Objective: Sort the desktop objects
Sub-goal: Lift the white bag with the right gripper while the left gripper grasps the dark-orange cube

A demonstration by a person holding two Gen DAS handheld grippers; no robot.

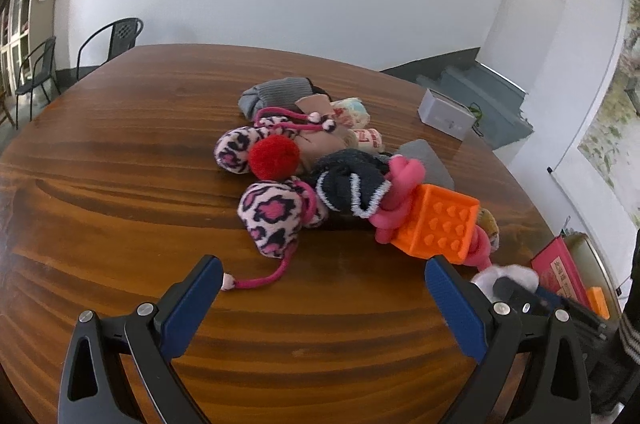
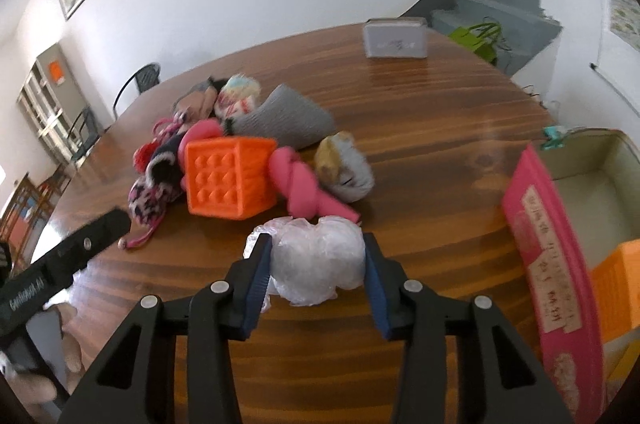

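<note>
A pile of soft things lies mid-table: an orange studded cube [image 2: 228, 176], a pink twisted rope toy [image 2: 304, 188], a grey sock [image 2: 288, 120], a dark sock [image 1: 352, 184], a pink leopard-print plush [image 1: 272, 220] with a red pompom [image 1: 276, 158], and a small yellow-grey plush [image 2: 344, 164]. My right gripper [image 2: 316, 264] is shut on a crumpled white plastic bundle [image 2: 320, 252] just in front of the cube. My left gripper [image 1: 326, 288] stands open and empty, short of the leopard plush and the cube [image 1: 436, 224].
An open cardboard box [image 2: 592, 160] with a pink lid [image 2: 552, 264] sits at the table's right edge and holds an orange item [image 2: 616, 288]. A grey box [image 2: 394, 38] stands at the far side. Chairs [image 1: 116, 36] stand beyond the wooden table [image 1: 120, 152].
</note>
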